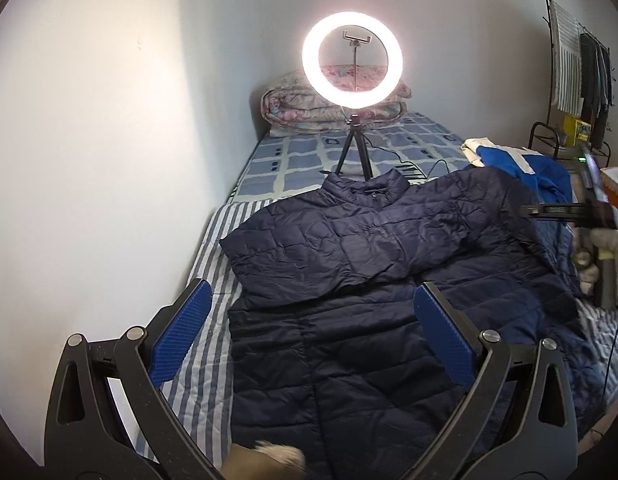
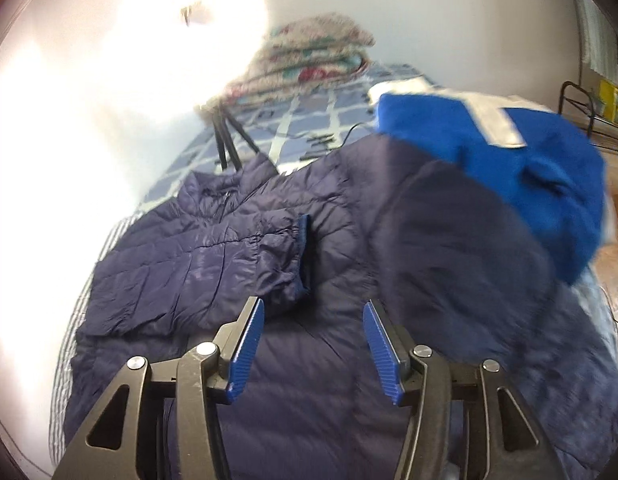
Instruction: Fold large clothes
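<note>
A dark navy quilted puffer jacket (image 1: pixel 349 280) lies flat on the bed, collar toward the far end, one sleeve folded across its chest. It also shows in the right wrist view (image 2: pixel 213 256), where the sleeve cuff lies near the middle. My left gripper (image 1: pixel 311 320) is open and empty above the jacket's lower left part. My right gripper (image 2: pixel 313 336) is open and empty above the jacket's lower middle; it also appears, blurred, at the right edge of the left wrist view (image 1: pixel 589 208).
A lit ring light (image 1: pixel 353 58) on a tripod stands on the bed behind the collar, its cable trailing right. A folded floral quilt (image 1: pixel 309 108) lies at the far end. A blue and white garment (image 2: pixel 509 152) lies right of the jacket. White wall at left; clothes rack far right.
</note>
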Tool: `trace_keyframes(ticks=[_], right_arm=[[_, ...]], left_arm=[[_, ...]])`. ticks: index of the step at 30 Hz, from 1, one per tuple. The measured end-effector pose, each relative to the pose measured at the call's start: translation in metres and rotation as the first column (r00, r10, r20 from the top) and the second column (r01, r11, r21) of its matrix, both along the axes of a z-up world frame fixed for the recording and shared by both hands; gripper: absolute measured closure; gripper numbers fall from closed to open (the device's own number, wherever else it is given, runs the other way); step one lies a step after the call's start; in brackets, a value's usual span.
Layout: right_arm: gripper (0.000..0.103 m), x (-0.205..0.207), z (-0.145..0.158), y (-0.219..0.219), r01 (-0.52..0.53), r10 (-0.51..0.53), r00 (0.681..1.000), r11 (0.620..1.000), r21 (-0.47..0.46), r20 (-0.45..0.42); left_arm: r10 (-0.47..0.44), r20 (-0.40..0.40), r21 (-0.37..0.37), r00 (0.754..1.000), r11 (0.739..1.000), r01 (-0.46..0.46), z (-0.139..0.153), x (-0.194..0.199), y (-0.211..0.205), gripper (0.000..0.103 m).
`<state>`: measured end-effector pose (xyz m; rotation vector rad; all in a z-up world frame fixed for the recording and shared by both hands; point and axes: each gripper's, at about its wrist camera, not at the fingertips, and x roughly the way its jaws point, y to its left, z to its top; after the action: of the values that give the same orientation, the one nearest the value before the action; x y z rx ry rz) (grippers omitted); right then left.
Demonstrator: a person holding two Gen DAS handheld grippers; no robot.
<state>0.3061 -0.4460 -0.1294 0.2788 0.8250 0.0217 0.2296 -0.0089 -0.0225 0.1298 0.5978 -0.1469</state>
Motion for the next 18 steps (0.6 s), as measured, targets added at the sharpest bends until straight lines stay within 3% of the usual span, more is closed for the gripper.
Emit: trace_keyframes(ticks=[5,11,15,18], right_arm=[[0.048,-0.078,0.018,-0.047,0.080,-0.081,0.996,0.996,0.025,0.038],[0.048,-0.164,0.010,-0.098,0.183,-0.183,0.983,0.983,0.011,-0.004],[0.048,-0.215,-0.007,-0.134,0.295,-0.293,0.955,0.955,0.037,-0.053],[0.048,-0.253,-0.031,-0.169,0.401,-0.388,0.915,0.907,0.131,-0.113]], left_arm=[[-0.066,-0.050,-0.036,0.997,0.997,0.064,0.014,-0.026,-0.020,0.000],[-0.133,-0.051,-0.067,0.990,0.989,0.129,0.018,-0.057,-0.043,0.000],[-0.156,-0.065,-0.031,0.986,0.987,0.155,0.010,-0.062,-0.062,0.000],[-0.168,-0.085,-0.012,0.982,0.986,0.167,0.002,-0.060,-0.071,0.000]])
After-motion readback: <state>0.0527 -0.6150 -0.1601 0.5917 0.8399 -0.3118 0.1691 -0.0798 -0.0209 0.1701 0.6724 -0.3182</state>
